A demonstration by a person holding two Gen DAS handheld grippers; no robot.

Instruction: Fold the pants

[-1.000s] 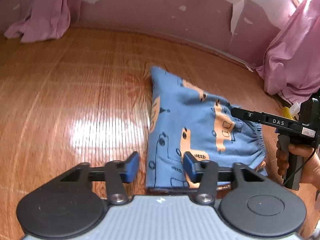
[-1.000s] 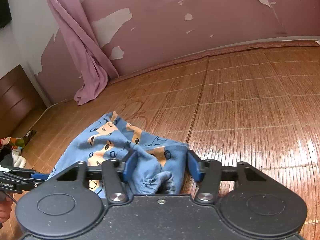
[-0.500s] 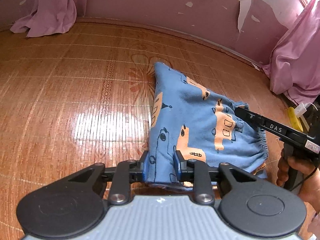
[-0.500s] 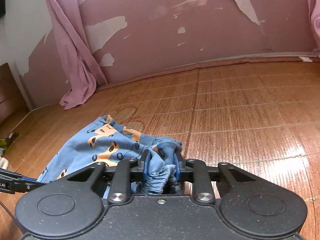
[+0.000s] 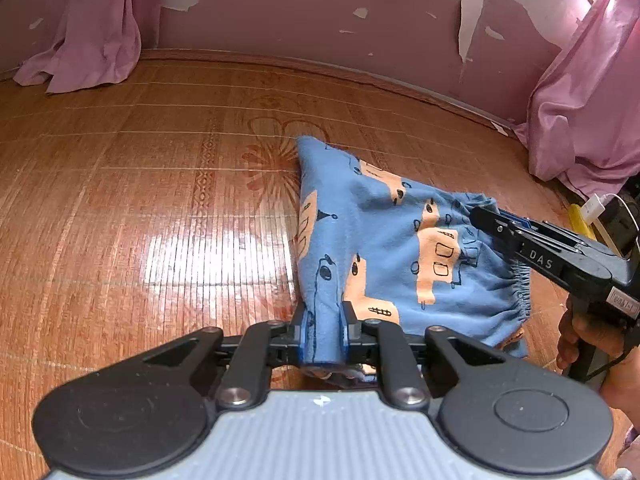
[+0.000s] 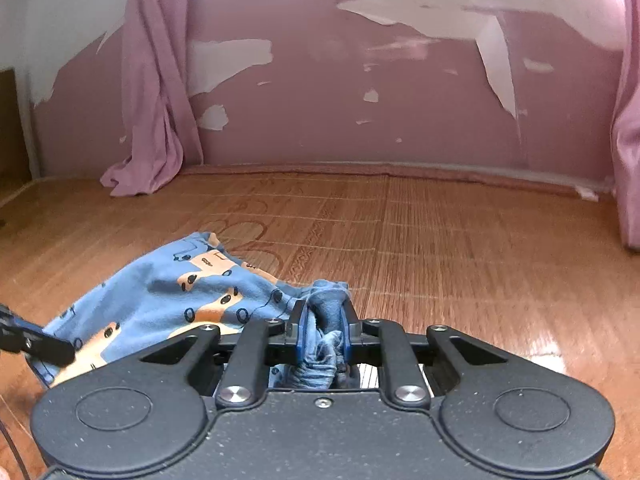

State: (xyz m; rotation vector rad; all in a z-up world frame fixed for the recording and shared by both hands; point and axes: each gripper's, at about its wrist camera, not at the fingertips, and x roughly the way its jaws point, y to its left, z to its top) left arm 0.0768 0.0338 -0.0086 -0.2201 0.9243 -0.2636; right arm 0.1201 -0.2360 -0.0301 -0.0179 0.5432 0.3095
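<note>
At the bottom centre of the left wrist view, the left tool (image 5: 324, 332) is pinched tight on a near edge of the pants (image 5: 380, 248), blue cloth bunched up between its two pads. The same holds at the bottom centre of the right wrist view, where the right tool (image 6: 323, 330) is pressed together on a gathered wad of the elastic waistband. In the left view that right tool (image 5: 486, 216) also shows at the right edge of the frame, reaching in over the waistband with a hand (image 5: 580, 332) on its grip below.

Between the two tools the pants lie on a woven mat (image 5: 160, 200), spread out in the middle of the frame, blue with orange vehicle prints. They look already doubled once, one leg over the other, though the layers cannot be counted with certainty. The near portion appears slightly raised off the mat where the tools grip it; the far end, toward the upper centre, rests flat.

Judging by this, both grips are secured and a fold is about to be carried. What remains is bringing the held end over to the far end, laying it down square and releasing.

Beyond the mat stand a peeling pink wall (image 6: 400, 80) and pink curtains (image 5: 92, 32) at the upper left and right.
</note>
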